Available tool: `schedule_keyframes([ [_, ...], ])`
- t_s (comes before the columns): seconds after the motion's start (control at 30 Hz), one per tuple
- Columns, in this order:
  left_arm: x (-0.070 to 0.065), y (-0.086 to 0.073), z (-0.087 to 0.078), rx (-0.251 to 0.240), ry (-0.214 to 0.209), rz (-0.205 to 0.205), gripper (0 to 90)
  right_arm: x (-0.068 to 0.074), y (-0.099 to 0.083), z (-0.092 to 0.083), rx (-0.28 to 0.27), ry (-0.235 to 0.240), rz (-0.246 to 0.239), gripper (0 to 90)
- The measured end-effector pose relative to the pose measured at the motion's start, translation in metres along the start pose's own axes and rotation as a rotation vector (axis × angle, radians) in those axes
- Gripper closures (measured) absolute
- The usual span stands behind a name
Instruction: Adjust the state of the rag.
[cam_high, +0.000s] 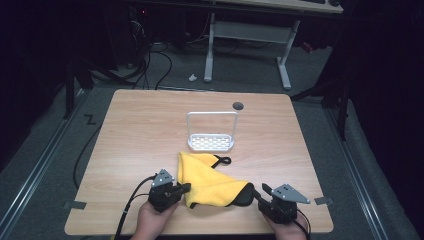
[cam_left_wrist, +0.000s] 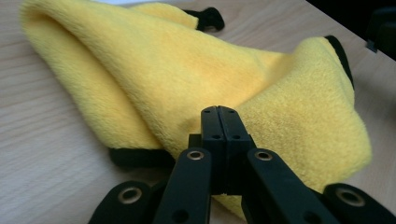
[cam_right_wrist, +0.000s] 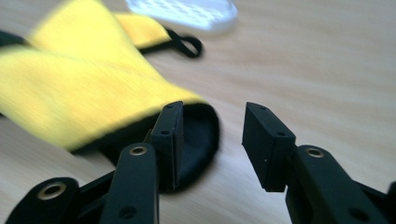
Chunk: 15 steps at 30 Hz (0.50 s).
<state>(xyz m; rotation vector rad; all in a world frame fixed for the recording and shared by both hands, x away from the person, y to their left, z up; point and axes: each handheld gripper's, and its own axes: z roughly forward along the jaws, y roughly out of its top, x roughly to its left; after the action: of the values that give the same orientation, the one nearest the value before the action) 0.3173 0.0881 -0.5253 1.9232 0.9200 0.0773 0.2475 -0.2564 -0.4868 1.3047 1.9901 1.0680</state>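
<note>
L gripper (cam_left_wrist: 219, 116): jaws being held together, tips at the near edge of the yellow cloth (cam_left_wrist: 196, 74); whether a fold is being pinched can't be told, pads look flush w/ each other.
R gripper (cam_right_wrist: 212, 140): jaws being held apart, nothing between them; left jaw just beside the cloth's black-trimmed corner (cam_right_wrist: 196, 140).
Cloth: being left folded on the counter (cam_high: 130, 120), between both grippers, near the front edge; white rack (cam_high: 211, 132) just behind it.
Key relation: cloth's long axis is being run L-to-R across the counter; black corner is pointing toward R gripper, so R hand is judged nearer for that end.
Views: hanging loop (cam_right_wrist: 187, 45) is being shown clearly in R gripper view; high view gives the whole layout.
</note>
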Motion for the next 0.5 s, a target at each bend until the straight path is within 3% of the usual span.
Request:
schedule_keyframes([
  [0.03,-0.004,-0.002,0.003,0.017,-0.024,0.003,90.0,0.013,0.008,-0.001,-0.028,0.035,-0.029,56.9],
  [0.07,-0.009,-0.003,0.005,0.028,-0.037,0.014,90.0,0.013,0.008,-0.001,-0.028,0.035,-0.029,56.9],
  [0.13,-0.018,-0.007,0.009,0.049,-0.078,0.024,90.0,0.026,0.013,0.003,-0.036,0.076,-0.053,55.4],
  [0.2,-0.025,-0.009,0.011,0.056,-0.094,0.039,89.8,0.040,0.015,0.010,-0.032,0.116,-0.081,53.0],
  [0.23,-0.027,-0.010,0.009,0.050,-0.102,0.038,85.7,0.046,0.016,0.014,-0.023,0.141,-0.093,50.9],
  [0.3,-0.027,-0.009,0.003,0.031,-0.094,0.033,82.5,0.067,0.015,0.028,0.007,0.207,-0.148,44.6],
  [0.4,-0.016,-0.008,-0.011,-0.004,-0.043,0.019,79.2,0.079,0.015,0.037,0.034,0.248,-0.190,39.7],
  [0.5,-0.002,-0.011,-0.021,-0.021,0.001,-0.025,74.7,0.095,0.012,0.050,0.078,0.276,-0.244,36.3],
])
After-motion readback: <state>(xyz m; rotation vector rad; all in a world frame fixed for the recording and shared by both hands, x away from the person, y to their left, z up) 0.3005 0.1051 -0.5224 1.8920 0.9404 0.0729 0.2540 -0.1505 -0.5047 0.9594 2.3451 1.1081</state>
